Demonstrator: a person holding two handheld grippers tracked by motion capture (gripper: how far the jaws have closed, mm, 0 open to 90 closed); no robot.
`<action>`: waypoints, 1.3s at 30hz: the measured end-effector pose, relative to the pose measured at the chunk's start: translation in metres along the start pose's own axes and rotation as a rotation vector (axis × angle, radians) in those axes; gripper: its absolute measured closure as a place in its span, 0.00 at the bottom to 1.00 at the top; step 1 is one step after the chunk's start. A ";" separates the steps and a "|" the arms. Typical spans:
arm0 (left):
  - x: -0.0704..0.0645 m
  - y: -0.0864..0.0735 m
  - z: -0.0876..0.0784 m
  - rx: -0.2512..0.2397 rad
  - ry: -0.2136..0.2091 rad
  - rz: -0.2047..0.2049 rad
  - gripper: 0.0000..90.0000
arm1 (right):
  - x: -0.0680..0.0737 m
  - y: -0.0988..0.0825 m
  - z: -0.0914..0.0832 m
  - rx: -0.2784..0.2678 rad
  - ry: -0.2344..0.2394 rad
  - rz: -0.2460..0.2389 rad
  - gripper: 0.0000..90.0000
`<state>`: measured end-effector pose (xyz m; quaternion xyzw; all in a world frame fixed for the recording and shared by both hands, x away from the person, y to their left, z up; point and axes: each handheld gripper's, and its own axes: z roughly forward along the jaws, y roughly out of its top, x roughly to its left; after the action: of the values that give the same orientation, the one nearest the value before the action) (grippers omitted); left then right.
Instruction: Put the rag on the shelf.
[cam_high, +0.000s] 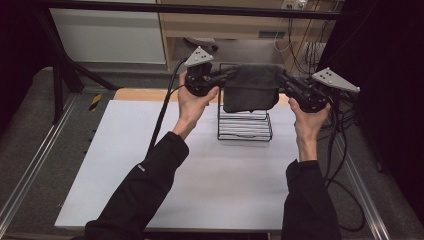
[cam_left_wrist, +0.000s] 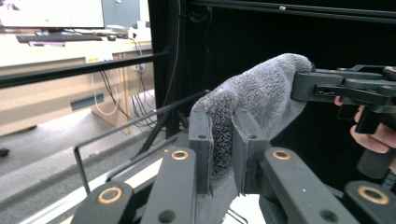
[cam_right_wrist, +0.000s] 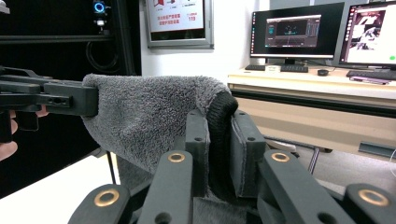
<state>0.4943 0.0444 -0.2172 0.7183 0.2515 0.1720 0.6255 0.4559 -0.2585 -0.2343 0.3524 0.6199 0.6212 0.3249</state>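
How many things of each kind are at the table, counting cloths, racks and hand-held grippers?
Dark grey fluffy cloth: 1
Black wire rack: 1
Black two-jaw grippers, left gripper and right gripper, each clamped on a cloth edge: 2
Total: 4

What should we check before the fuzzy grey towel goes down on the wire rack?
1. Left gripper fingers pinch one end of the towel: ok.
2. Right gripper fingers pinch the other end: ok.
3. Towel held spread between both grippers, above the wire rack: ok.
4. Rack standing upright on the white table: ok.
5. Towel centred over the rack's top bar: cannot tell, the towel hides the bar.
6. Towel touching the rack already: cannot tell.
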 end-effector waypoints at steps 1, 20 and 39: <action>-0.002 -0.001 -0.001 0.005 -0.002 0.004 0.88 | 0.000 -0.001 -0.001 0.005 0.001 0.001 0.89; -0.001 0.010 -0.022 0.028 0.012 -0.066 0.80 | 0.002 -0.021 -0.014 0.051 0.051 -0.011 0.88; -0.011 -0.012 0.001 0.234 -0.031 -0.049 0.99 | 0.002 -0.025 -0.022 0.097 0.084 -0.015 0.60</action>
<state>0.4835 0.0384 -0.2288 0.7826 0.2776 0.1149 0.5453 0.4356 -0.2677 -0.2592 0.3368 0.6651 0.6021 0.2859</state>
